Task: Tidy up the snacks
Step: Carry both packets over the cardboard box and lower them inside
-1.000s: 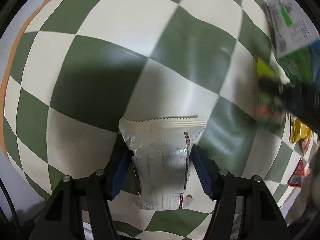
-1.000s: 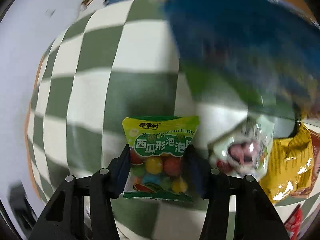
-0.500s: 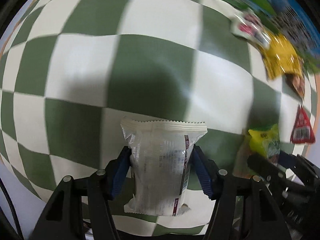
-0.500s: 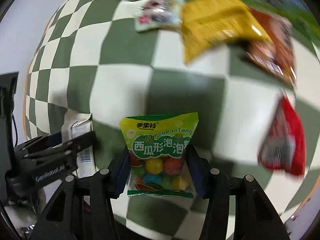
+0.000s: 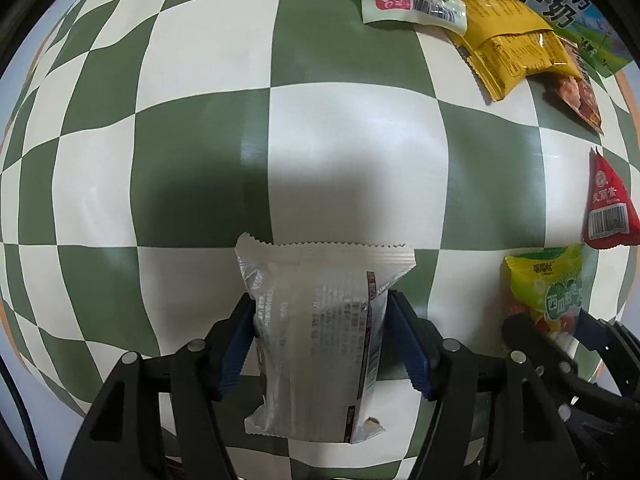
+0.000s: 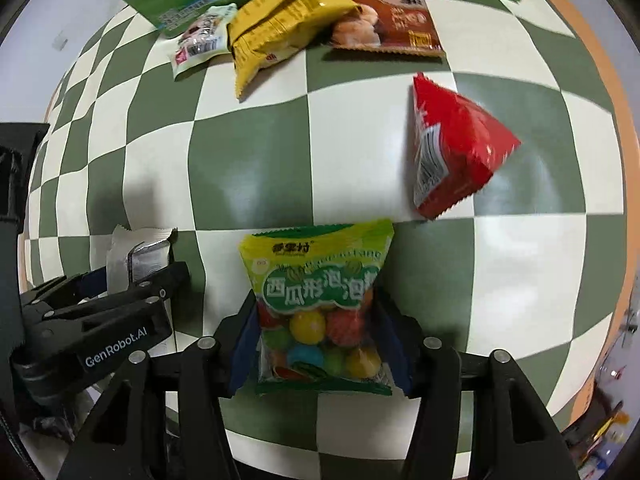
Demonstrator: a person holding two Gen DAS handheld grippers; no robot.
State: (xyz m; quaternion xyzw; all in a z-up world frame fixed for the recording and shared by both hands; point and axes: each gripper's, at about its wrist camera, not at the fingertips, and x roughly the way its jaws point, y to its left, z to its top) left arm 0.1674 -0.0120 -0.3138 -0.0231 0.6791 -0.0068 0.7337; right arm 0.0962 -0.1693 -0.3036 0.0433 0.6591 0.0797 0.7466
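Clearly, only a part of the sorting was done. 2 packets were carried above the checkered counter [image 5: 352, 140]: the white wrapper [image 5: 320, 332] was clamped between the fingers of the left gripper [image 5: 322, 340], and the green gum-ball bag [image 6: 320, 312] between those of the right gripper [image 6: 322, 336]. 4 snacks were seen loose: the red triangular pouch [image 6: 452, 148], the yellow bag [image 6: 280, 28], the brown packet [image 6: 392, 20] and the small white sachet [image 6: 200, 40]. No final place was visible.

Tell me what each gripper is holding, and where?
Left gripper: white packet, pinched by its sides. Right gripper: green gumball bag, pinched at its lower sides.
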